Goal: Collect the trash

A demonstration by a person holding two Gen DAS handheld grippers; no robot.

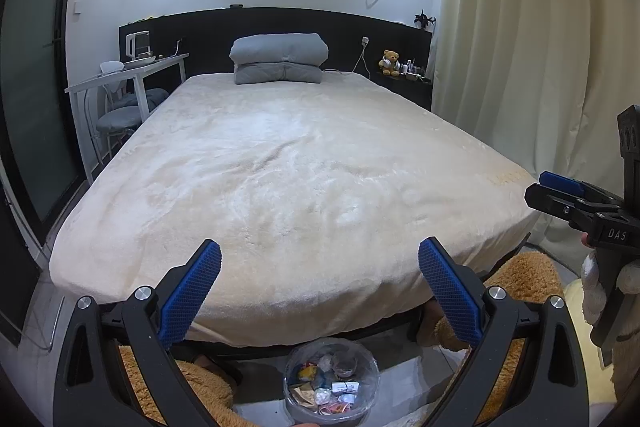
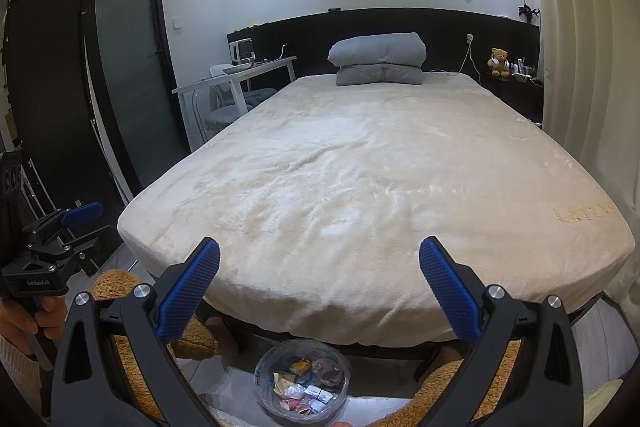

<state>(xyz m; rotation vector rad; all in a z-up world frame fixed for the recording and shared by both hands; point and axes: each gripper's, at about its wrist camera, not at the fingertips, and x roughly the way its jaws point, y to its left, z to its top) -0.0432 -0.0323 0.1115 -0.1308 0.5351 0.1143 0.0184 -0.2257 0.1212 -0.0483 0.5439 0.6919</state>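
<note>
We held both grippers level at the foot of the bed (image 1: pixel 304 163), side by side and aimed along it toward the headboard (image 1: pixel 280 27). The left gripper (image 1: pixel 319 261) had its blue pads (image 1: pixel 192 295) spread wide with nothing between them; the right gripper (image 2: pixel 319 259) was spread the same way and also empty. Each one showed at the edge of the other's view, gripped by a hand (image 2: pixel 28 319) around its handle.

Below us, on the floor just past the bed's near edge, stood the bin (image 1: pixel 332 383), lined with clear plastic and holding the trash (image 1: pixel 326 385): wrappers and small packets, too small and crumpled for us to tell apart. Our own fingers hid the bin's sides, and brown fuzzy fabric (image 1: pixel 192 383) flanked it on both sides.

The bed's cream cover lay bare from the near edge back to a folded grey quilt (image 1: pixel 279 59). A white desk (image 1: pixel 124 75) stood to the left and curtains (image 1: pixel 520 27) hung close on the right.
</note>
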